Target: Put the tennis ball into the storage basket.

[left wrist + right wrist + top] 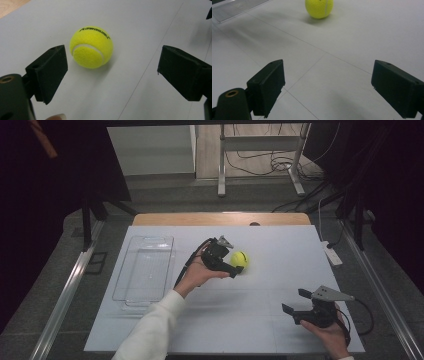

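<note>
Fuzzy yellow-green felt tennis ball (91, 47) looks light, springy and grippy but prone to rolling; pinch across its middle. Left gripper (112, 72) gapes wide, holding nothing; right gripper (328, 87) likewise.

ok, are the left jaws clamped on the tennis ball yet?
No: in the left gripper view the left gripper stands open, and the tennis ball sits on the table ahead of its jaws, touching neither.
</note>
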